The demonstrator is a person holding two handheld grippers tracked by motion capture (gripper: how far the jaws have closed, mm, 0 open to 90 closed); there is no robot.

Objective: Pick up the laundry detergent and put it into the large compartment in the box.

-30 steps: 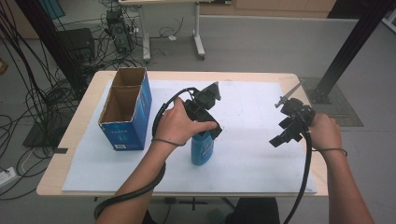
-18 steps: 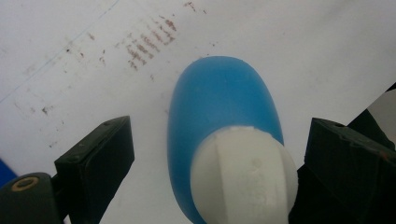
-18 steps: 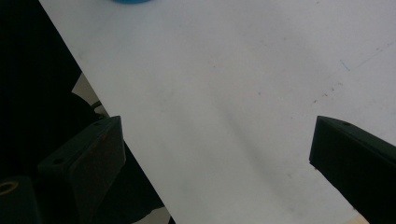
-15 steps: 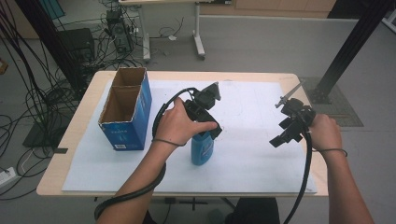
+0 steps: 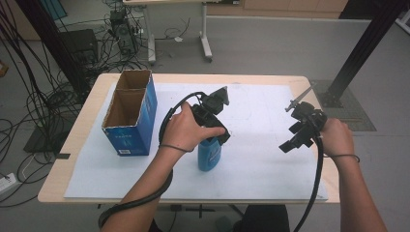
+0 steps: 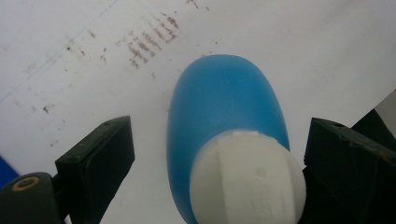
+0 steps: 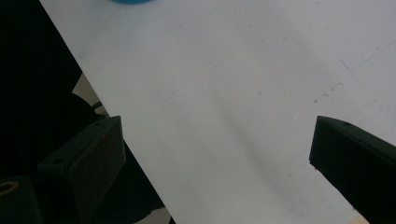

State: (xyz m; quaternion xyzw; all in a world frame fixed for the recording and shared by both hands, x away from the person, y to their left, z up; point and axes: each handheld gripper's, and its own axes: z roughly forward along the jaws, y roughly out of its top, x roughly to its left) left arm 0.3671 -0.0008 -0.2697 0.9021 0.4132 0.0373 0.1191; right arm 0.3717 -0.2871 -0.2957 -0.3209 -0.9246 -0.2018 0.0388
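Cabled floor behind desk point(image 5: 72, 159) | high view: left tool point(image 5: 212, 126) poised over blue bottle point(image 5: 209, 154) near front edge, beside open box point(image 5: 129, 112), likely for packing | left gripper view: jaws apart, straddling white cap point(image 6: 247, 179), unclamped | right gripper view: right tool point(image 7: 215, 154) spread wide, empty, waiting.

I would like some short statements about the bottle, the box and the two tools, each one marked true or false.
1. The blue bottle stands upright on the white sheet. True.
2. The left tool is clamped on the bottle's cap. False: the jaws stand open on either side of it.
3. The cardboard box is closed. False: its top is open.
4. The right tool holds nothing. True.
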